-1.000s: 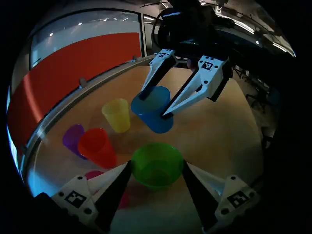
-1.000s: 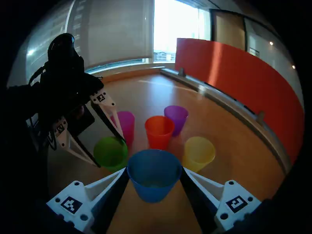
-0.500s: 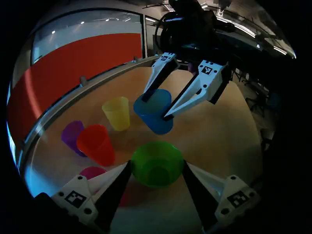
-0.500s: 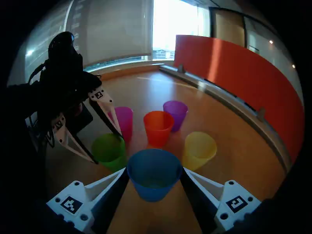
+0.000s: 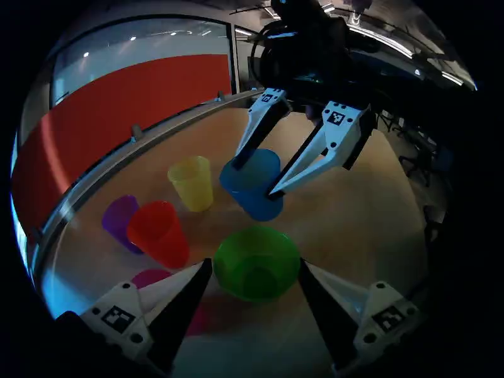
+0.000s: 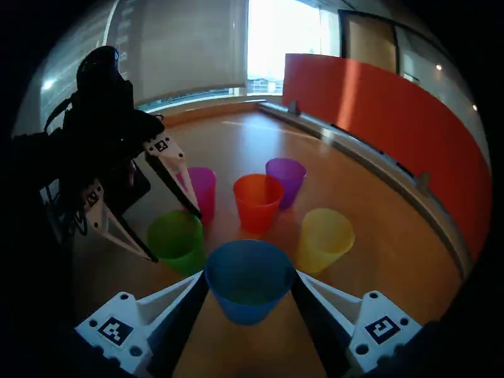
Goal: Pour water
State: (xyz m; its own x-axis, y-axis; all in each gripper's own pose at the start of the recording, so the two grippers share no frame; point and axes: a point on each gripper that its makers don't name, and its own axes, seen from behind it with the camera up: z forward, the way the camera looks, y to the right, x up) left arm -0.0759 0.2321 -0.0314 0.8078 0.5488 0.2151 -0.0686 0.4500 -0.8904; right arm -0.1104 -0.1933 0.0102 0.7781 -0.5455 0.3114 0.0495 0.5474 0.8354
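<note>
My left gripper (image 5: 255,277) is shut on a green cup (image 5: 256,263), held upright just above the wooden table. Facing it, my right gripper (image 5: 257,177) grips a blue cup (image 5: 252,184), tilted slightly toward the green one. In the right gripper view the blue cup (image 6: 249,280) sits between my right gripper's (image 6: 249,283) fingers, with a little water at its bottom. There the green cup (image 6: 176,241) is held by the left gripper (image 6: 175,236) to the left. Yellow (image 5: 191,183), red (image 5: 157,234), purple (image 5: 120,217) and pink (image 5: 151,278) cups stand on the table.
The round wooden table (image 5: 353,214) has a metal rail along its far edge (image 5: 135,135), with an orange wall panel (image 5: 120,107) behind. A person in dark clothing (image 6: 94,132) holds the left gripper. Bright windows (image 6: 277,38) lie beyond the table.
The right gripper with the blue cup has drifted a little up and to the right in the left gripper view. The green cup stays held; the scene shifted only slightly.
</note>
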